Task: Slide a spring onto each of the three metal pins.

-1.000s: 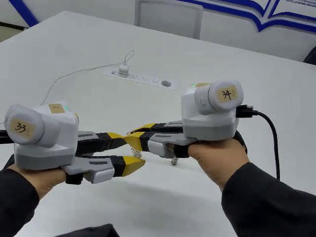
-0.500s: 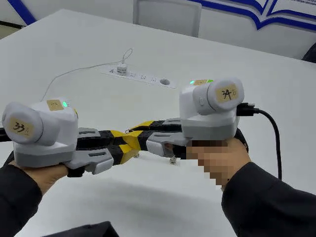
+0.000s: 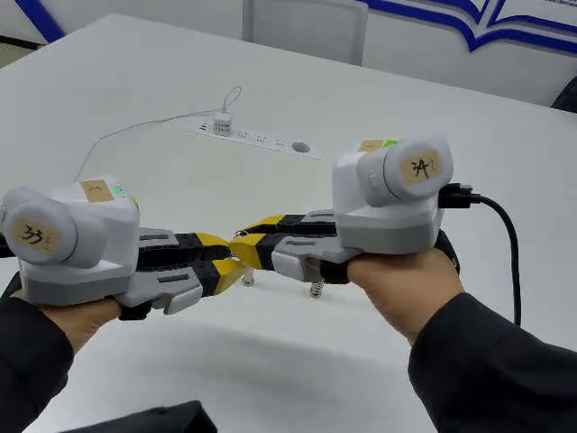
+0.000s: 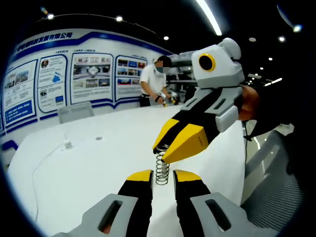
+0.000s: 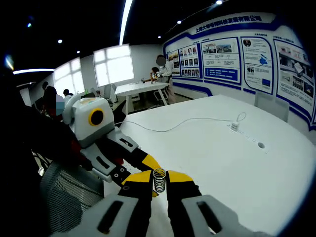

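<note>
Left gripper (image 4: 163,175) and right gripper (image 5: 159,178) meet tip to tip above the bench (image 3: 135,99), with a spring (image 4: 162,165) between them.
The left gripper view shows its jaws narrowed on the spring's lower end, the right gripper's yellow tips at the top end. The right gripper view shows the coil's open end pinched between that gripper's narrow jaws. The head view adds a loose spring (image 3: 315,289) lying on the bench under the right gripper. A second ago the left gripper's jaws stood wide apart; now they are drawn in.
</note>
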`<state>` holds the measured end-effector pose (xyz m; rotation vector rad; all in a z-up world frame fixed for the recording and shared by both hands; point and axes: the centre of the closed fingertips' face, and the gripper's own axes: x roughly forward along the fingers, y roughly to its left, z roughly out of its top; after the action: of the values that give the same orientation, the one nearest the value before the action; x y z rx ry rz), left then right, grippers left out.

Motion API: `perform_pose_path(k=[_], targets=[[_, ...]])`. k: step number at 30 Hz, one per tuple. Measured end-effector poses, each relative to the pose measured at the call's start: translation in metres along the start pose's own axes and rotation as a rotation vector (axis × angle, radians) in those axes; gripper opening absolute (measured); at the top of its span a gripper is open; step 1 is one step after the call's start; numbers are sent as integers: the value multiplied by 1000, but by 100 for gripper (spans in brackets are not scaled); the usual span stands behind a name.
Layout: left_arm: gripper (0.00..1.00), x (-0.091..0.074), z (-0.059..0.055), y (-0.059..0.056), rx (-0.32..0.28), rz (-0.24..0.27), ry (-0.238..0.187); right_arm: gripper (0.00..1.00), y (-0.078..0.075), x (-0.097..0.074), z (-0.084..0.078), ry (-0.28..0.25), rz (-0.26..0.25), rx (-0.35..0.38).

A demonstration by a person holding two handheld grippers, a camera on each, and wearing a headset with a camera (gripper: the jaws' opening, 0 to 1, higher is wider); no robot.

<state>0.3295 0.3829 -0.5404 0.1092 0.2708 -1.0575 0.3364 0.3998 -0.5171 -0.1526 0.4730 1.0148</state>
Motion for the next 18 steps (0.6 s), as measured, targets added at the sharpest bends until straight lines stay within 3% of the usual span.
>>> perform_pose_path(k=[10,18], targets=[[35,-12,-1,3,4,9,23,12,-19,-7,13,-9,-44,-33],[44,-26,-1,6,0,29,27,12,-38,0,14,-2,-82,-53]])
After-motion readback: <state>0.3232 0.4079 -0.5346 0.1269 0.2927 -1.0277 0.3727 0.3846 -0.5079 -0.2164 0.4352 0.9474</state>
